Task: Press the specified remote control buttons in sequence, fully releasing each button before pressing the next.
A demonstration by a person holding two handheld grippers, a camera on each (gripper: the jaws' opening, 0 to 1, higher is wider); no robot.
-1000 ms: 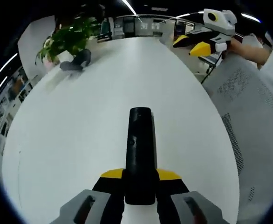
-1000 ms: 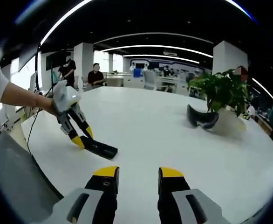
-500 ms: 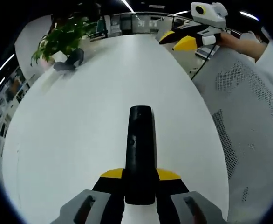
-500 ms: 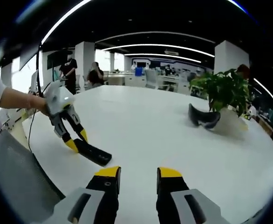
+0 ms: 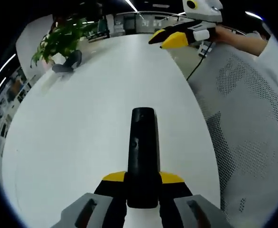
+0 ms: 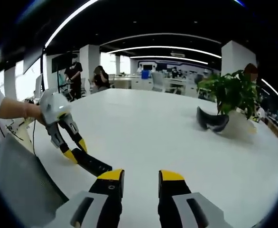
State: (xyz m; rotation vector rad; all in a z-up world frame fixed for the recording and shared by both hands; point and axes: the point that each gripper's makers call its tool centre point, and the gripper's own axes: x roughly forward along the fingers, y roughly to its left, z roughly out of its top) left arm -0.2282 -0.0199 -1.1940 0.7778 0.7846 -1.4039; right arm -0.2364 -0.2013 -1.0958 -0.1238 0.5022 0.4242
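A long black remote control [image 5: 143,152] lies lengthwise between the jaws of my left gripper [image 5: 143,178], which is shut on its near end just above the white table [image 5: 82,123]. In the right gripper view the same remote [image 6: 92,165] slants down from the left gripper [image 6: 76,151], held by a person's hand at the left. My right gripper [image 6: 141,176] stands open with nothing between its yellow-tipped jaws, just to the right of the remote's free end. In the left gripper view the right gripper [image 5: 162,40] hangs over the table's far right edge.
A potted plant [image 6: 231,92] and a dark curved object [image 6: 212,121] stand at the table's far side. A grey mesh chair [image 5: 243,142] sits close to the table edge by the left gripper. Several people are at desks in the background [image 6: 75,71].
The two grippers have drawn closer together. In the right gripper view the remote's free end now sits lower and nearer the right jaws. Both grips are unchanged.
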